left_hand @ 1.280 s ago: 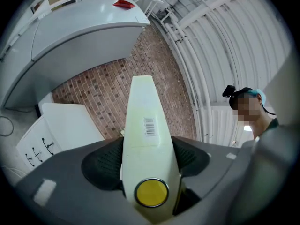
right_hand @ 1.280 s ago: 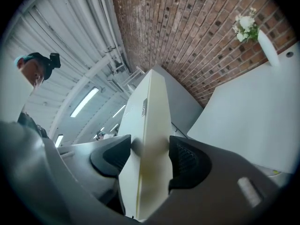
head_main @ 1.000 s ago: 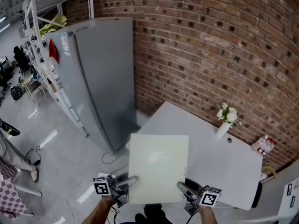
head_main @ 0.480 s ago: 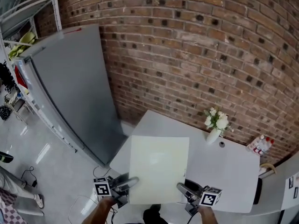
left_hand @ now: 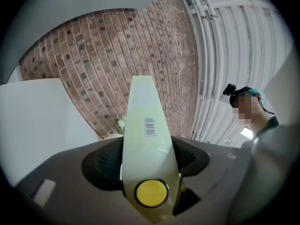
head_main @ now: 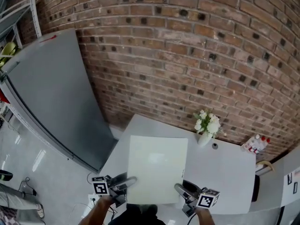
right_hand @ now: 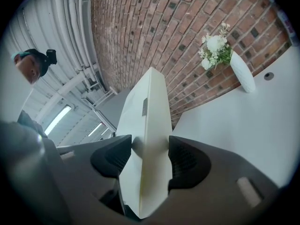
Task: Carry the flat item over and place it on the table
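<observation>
The flat item (head_main: pixel 157 168) is a pale yellow-green square panel held level over the near edge of the white table (head_main: pixel 229 170). My left gripper (head_main: pixel 125 182) is shut on its near left corner and my right gripper (head_main: pixel 180 188) on its near right corner. In the left gripper view the panel (left_hand: pixel 145 125) runs edge-on between the pads of the left gripper (left_hand: pixel 147 156) and carries a barcode and a round yellow sticker. Seen from the right gripper view, the panel (right_hand: pixel 147 121) sits clamped between both dark pads of the right gripper (right_hand: pixel 149 158).
A white vase of flowers (head_main: pixel 205 128) stands at the table's far edge by the brick wall (head_main: pixel 187 46), with small bottles (head_main: pixel 253 145) at the far right corner. To the left stands a tall grey fridge (head_main: pixel 47 102). A dark chair (head_main: pixel 255 189) is at the right.
The table, vase and wall have come closer and shifted left in the head view, and the fridge has slid toward the left edge. Both grippers keep the same hold on the panel.
</observation>
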A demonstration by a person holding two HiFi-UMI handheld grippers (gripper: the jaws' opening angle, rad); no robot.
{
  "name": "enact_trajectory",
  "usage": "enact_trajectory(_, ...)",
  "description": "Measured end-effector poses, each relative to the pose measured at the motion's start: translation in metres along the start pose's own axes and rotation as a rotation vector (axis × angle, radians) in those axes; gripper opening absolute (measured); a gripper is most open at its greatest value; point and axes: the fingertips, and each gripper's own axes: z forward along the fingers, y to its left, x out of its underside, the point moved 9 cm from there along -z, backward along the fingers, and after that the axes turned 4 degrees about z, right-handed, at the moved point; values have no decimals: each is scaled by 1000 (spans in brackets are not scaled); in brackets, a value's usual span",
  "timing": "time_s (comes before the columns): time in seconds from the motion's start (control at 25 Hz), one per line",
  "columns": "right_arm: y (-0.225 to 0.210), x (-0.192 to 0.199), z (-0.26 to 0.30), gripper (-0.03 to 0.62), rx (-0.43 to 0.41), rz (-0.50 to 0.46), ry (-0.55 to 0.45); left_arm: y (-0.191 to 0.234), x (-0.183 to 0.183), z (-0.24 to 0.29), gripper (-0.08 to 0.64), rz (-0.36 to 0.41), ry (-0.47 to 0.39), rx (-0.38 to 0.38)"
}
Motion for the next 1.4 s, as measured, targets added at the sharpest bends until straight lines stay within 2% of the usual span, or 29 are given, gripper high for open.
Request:
enact_trajectory(0.24,0,-24,8,233,41,-26,-75,25,-24,30,308,-30,25,77)
enact_trajectory(0.52,-9,-33,17,232,110,18,-150,55,-50,58,310,-71,105,115)
enact_trajectory(0.68,-18,-33,21,230,142,53,-167,74,-54,66,311,-102,149,95)
enact_trajectory(0.88,-31,-31,30,229,182,98,-173,90,-59,76,313,-155,154,98)
enact_trajectory(1.0,-39,-30,37,229,193,136,-172,109,-51,73,308,-233,151,81)
enact_trajectory(1.4,-81,-17,63,224,266,224,-124,165,-36,65,305,-390,154,4)
